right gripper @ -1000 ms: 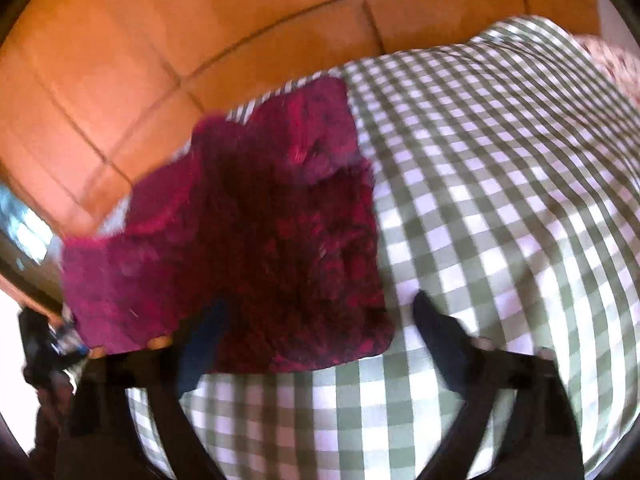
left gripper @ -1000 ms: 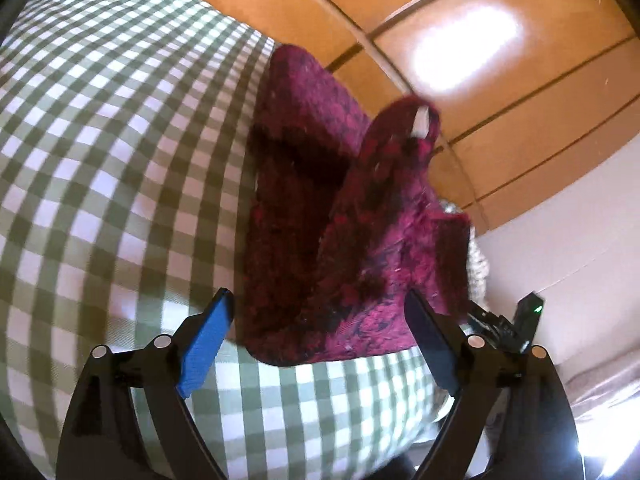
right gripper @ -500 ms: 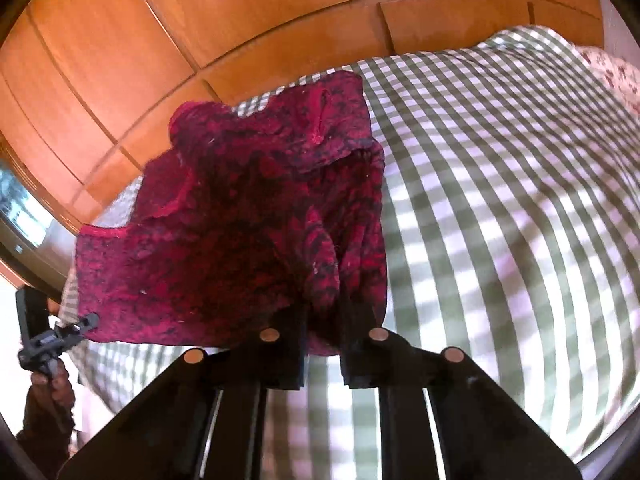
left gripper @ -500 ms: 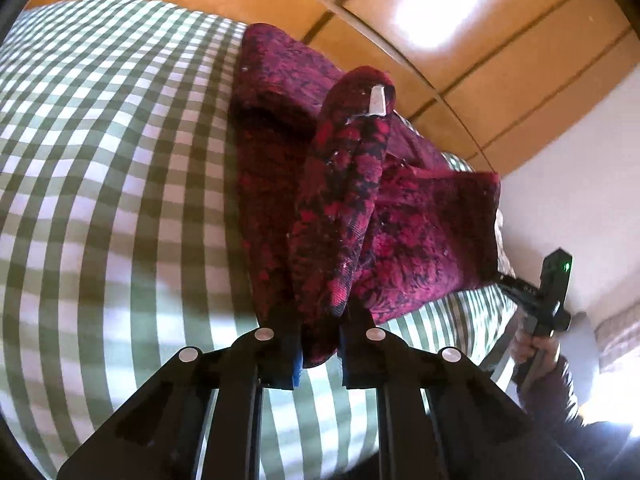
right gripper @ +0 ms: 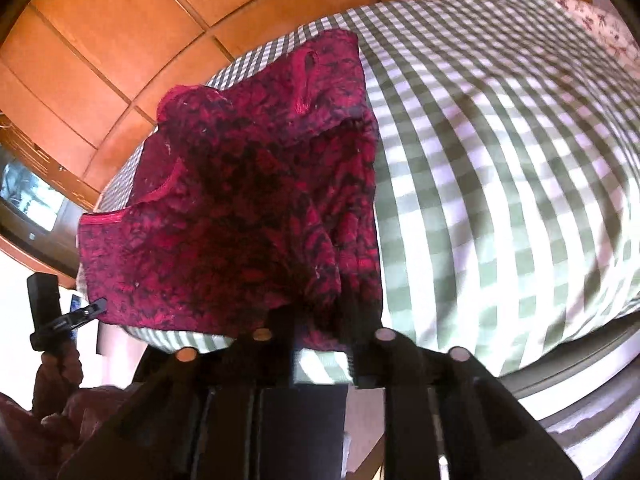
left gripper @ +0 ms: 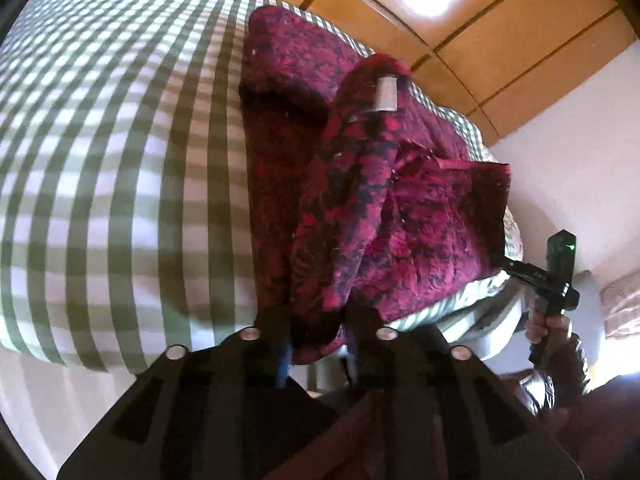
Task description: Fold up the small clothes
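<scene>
A small red and black patterned garment [left gripper: 344, 208] lies on a green and white checked bed cover [left gripper: 120, 168]. A grey label [left gripper: 387, 94] shows on a raised fold. My left gripper [left gripper: 318, 332] is shut on the garment's near edge and lifts it off the cover. In the right wrist view the same garment [right gripper: 248, 208] hangs from my right gripper [right gripper: 322, 332], which is shut on its other near corner. Each gripper shows in the other's view, the right gripper [left gripper: 532, 276] at the right edge and the left gripper [right gripper: 86, 314] at the left edge.
The checked cover [right gripper: 500, 160] spreads wide to the right of the garment. Orange wood panels [left gripper: 480, 20] stand behind the bed. A flowered pillow [right gripper: 600, 28] lies at the far right. A window [right gripper: 28, 200] is at the left. The bed's near edge drops off just below both grippers.
Both grippers went from open beside the garment's near edge to shut on it. They have since pulled back and up, so the near edge now hangs past the bed's edge.
</scene>
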